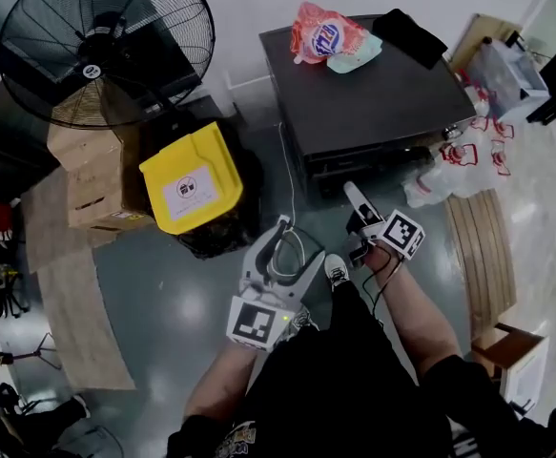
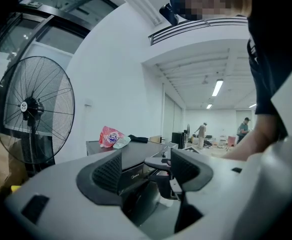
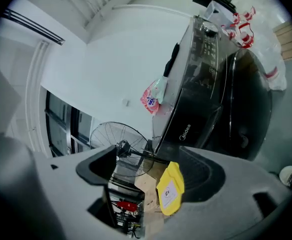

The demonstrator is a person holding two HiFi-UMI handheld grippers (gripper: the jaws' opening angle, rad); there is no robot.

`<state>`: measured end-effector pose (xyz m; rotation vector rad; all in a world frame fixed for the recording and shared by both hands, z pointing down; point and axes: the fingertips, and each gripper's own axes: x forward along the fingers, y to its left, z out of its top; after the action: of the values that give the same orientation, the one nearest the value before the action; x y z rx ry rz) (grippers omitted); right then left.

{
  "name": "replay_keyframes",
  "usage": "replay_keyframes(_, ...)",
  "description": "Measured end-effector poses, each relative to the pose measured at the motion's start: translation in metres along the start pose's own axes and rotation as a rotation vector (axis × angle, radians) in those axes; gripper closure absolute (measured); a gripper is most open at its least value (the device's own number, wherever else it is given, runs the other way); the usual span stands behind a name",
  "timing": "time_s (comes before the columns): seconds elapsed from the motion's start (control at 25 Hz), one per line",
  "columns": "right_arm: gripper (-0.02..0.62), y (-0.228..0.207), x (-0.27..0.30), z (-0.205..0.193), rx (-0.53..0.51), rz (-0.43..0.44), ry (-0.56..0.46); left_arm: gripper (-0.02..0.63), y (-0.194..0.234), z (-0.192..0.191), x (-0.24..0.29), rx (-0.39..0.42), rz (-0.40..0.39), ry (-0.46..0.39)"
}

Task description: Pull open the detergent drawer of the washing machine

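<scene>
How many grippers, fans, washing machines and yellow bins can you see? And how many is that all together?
grippers: 2 (left gripper, right gripper)
fan: 1
washing machine: 1
yellow bin: 1
Total: 5

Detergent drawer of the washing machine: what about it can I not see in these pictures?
- Head view: washing machine seen from above; front too foreshortened to show the drawer.
- Left gripper view: this gripper's fingers and the right gripper cover the front.
- Right gripper view: dark panel tilted and small; no drawer edge or handle is clear.
</scene>
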<state>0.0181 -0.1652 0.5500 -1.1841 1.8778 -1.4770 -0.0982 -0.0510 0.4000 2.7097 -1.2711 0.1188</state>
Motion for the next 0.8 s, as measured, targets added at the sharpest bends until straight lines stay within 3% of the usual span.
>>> replay_keyframes(0.24,0.175,-0.043,0.025,0.018,0.079,-0.059,0.012,0.324,0.010,-0.007,0.031,-0.012,0.025,0.032)
replay_keyframes(0.44,0.140,-0.068,0.047,0.030,0.140,-0.043,0.004,0.324,0.019,-0.014,0.054,-0.034,0.044,0.056)
replay_keyframes(0.64,0.107,-0.086,0.063,0.037,0.182,-0.089,0.009,0.325,0.033,-0.020,0.071,-0.052,0.067,0.073)
replay_keyframes(0.8,0.101,-0.092,0.080,0.040,0.187,-0.062,0.024,0.325,0.039,-0.026,0.082,-0.073,0.081,0.081)
